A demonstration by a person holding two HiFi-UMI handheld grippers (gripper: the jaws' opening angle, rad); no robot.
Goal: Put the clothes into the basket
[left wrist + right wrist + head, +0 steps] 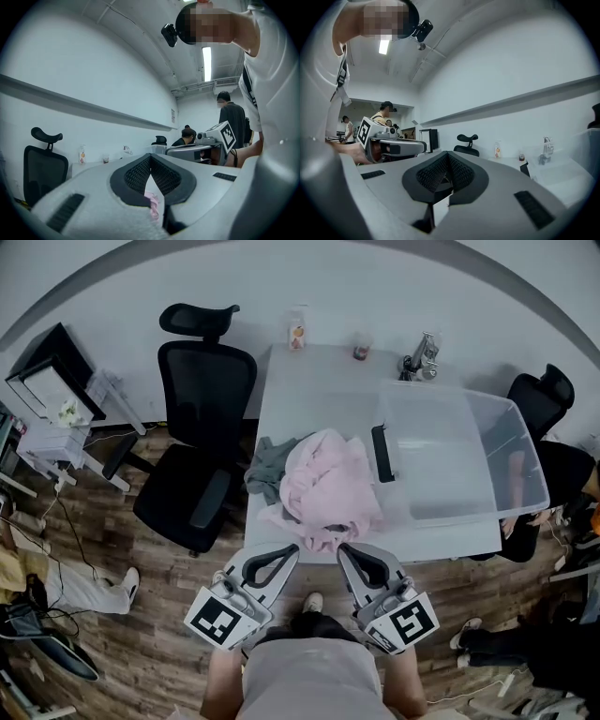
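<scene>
We stand at the near edge of a smooth white bench, where the clothes lie in a soft, crumpled pink heap. Its near fold droops over the edge. A limp grey garment is bunched against the heap's left side.

Just right of the heap sits the basket, a clear, rigid plastic tub with rounded corners. A black handle is fixed to its left wall, and that wall stands between the heap and the tub's hollow. The clothes are on the bench, outside the basket.

The left gripper and right gripper are grey moulded shells with black ribbed pads. They point level at the heap from either side of the drooping fold.

The right jaws are pressed together with nothing in them, and only bare white shows through their slit. The left jaws meet at the tips. A scrap of pink shows in the slit below, and we cannot tell whether it is nipped or merely seen through the gap.

Along the far edge stand a small bottle, a cup and a shiny metal fitting.

A black high-backed chair crowds the bench's left side. A second chair sits far right, behind the basket. The floor is dark wood plank.
</scene>
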